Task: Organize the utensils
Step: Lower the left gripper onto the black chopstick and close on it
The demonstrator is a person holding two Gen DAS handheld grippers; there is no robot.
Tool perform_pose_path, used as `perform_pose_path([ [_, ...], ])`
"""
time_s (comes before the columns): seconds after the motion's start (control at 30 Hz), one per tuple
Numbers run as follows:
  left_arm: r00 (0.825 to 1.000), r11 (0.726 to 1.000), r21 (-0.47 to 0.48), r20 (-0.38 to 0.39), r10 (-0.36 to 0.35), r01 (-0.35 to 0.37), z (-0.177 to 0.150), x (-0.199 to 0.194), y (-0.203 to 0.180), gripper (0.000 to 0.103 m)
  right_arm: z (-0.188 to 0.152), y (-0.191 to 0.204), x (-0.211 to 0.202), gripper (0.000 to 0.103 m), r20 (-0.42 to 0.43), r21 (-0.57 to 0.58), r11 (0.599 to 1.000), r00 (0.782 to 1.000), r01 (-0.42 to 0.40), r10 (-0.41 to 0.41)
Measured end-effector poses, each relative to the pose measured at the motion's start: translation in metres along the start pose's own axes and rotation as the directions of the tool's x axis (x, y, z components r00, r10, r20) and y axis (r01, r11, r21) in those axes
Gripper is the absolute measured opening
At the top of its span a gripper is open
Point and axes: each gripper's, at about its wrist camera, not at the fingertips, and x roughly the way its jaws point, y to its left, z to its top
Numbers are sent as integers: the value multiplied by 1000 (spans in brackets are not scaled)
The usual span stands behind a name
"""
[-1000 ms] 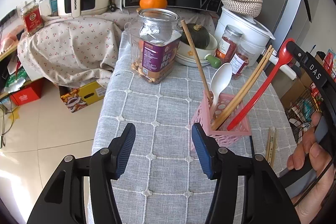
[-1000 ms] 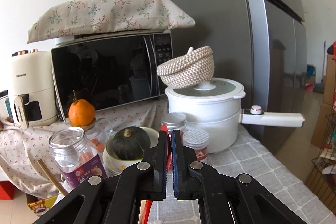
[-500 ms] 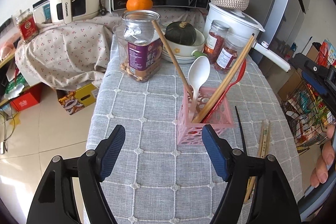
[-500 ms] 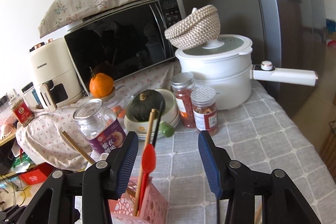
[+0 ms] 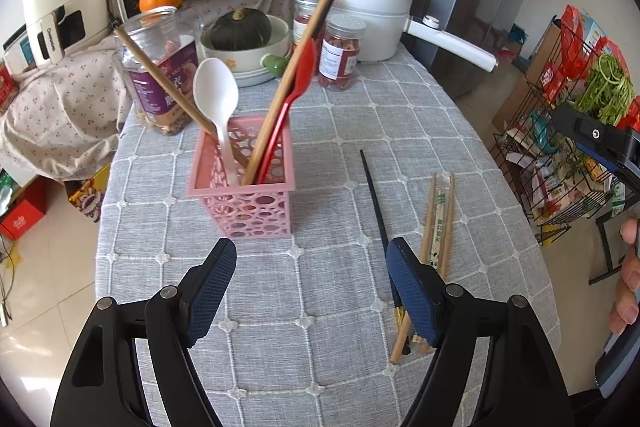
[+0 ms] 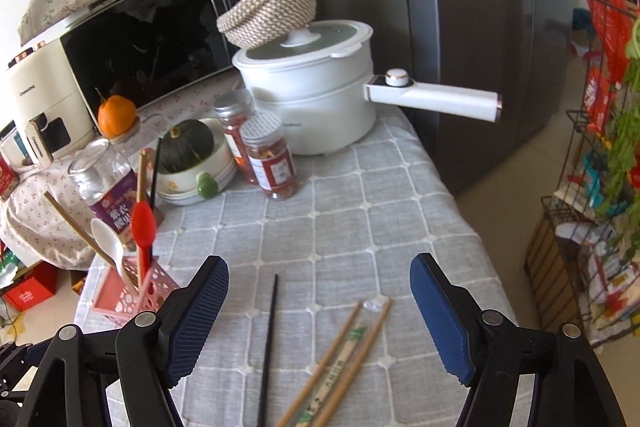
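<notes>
A pink perforated basket (image 5: 240,187) (image 6: 132,295) stands on the grey checked tablecloth (image 5: 320,131). It holds a white spoon (image 5: 216,95), a red spoon (image 5: 298,75) and wooden chopsticks (image 5: 288,79). A single black chopstick (image 5: 374,199) (image 6: 270,339) lies flat to the right of it, beside a paper-sleeved wooden pair (image 5: 438,223) (image 6: 344,359). My left gripper (image 5: 311,255) hovers open in front of the basket, holding nothing. My right gripper (image 6: 318,267) hangs over the loose chopsticks, its jaws opening with nothing between the pads.
Behind the basket stand a snack jar (image 5: 160,75), a bowl with a green squash (image 5: 244,39), two spice jars (image 6: 268,155) and a white pot with a long handle (image 6: 320,91). A wire rack (image 5: 560,155) stands off the table's right edge. A hand (image 5: 628,287) shows there.
My right gripper let go of the red spoon, which now stands in the basket, opened wide and tipped down over the loose chopsticks. My left gripper widened and shifted right.
</notes>
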Motion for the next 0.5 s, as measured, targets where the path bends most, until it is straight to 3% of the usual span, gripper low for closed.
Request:
perform_pose_path([
  [0.2, 989, 998, 42, -140, -38, 44, 0, 39, -43, 80, -13, -38, 15, 82, -145, 24, 999, 989, 25, -22],
  [0.4, 977, 999, 20, -213, -31, 36, 20, 88, -66, 79, -34, -73, 46, 82, -309, 69, 996, 951, 54, -30],
  [0.43, 977, 999, 19, -213, -27, 31, 24, 96, -68, 77, -36, -78, 50, 82, -325, 83, 995, 945, 55, -25],
  [0.5, 975, 999, 5, -217, -36, 38, 31, 111, -71, 61, -40, -87, 59, 82, -353, 115, 992, 936, 52, -8],
])
